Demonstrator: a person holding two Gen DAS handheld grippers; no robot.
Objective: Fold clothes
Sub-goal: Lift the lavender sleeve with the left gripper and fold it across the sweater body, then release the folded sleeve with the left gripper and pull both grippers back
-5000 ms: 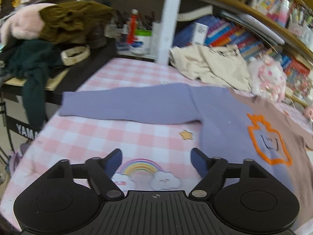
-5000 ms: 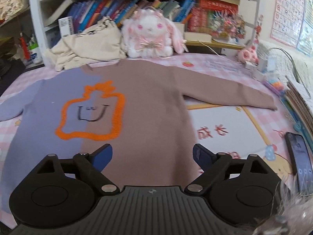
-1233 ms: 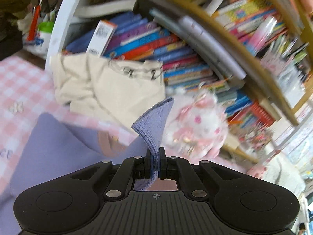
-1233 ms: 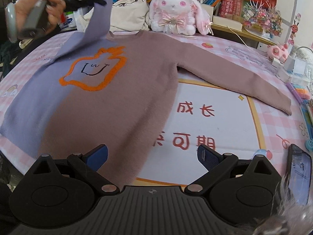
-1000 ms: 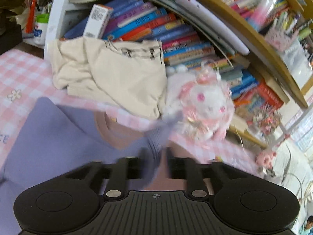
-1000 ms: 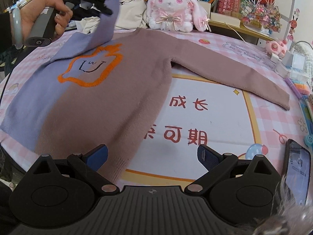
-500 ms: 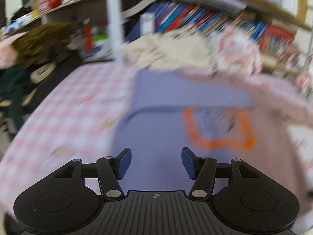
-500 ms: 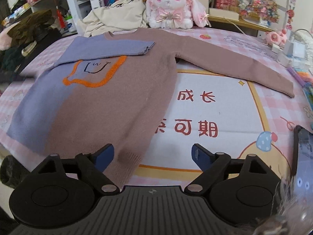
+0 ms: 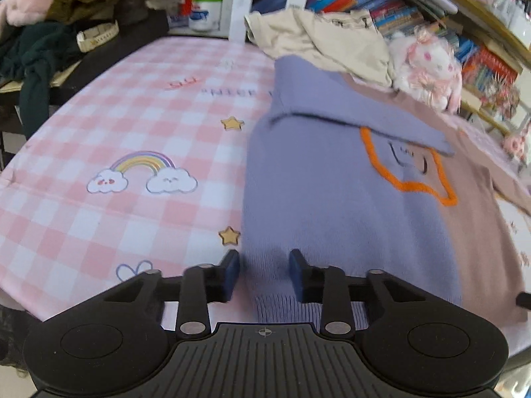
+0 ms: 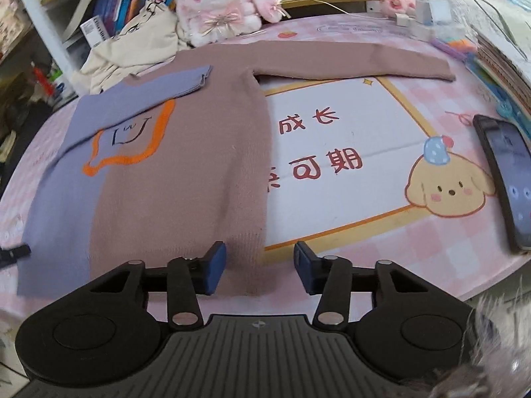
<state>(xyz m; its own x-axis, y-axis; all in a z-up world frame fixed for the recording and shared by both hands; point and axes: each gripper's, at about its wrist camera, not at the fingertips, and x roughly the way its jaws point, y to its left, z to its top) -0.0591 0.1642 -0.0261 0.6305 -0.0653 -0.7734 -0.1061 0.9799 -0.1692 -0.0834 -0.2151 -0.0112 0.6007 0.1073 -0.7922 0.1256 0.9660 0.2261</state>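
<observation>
A sweater, half purple and half brown (image 10: pixel 186 152), lies flat on the pink checked table cover, with an orange-outlined face on its chest (image 9: pixel 408 169). Its purple sleeve (image 10: pixel 159 96) is folded across the chest. Its brown sleeve (image 10: pixel 351 59) lies stretched out to the right. My left gripper (image 9: pixel 264 275) is open, its fingers astride the purple bottom-left hem corner (image 9: pixel 282 295). My right gripper (image 10: pixel 260 267) is open, its fingers astride the brown bottom-right hem corner (image 10: pixel 245 265).
A black phone (image 10: pixel 507 179) lies at the table's right edge. A pink plush rabbit (image 10: pixel 219 6) and a cream garment (image 10: pixel 139 43) sit at the back by the bookshelf. Dark clothes (image 9: pixel 43 46) pile up at the far left. A printed mat (image 10: pixel 358 152) lies right of the sweater.
The left gripper let go of the purple sleeve, now folded over the chest, and dropped to the purple hem corner. The right gripper moved in to the brown hem corner. Both jaws have narrowed.
</observation>
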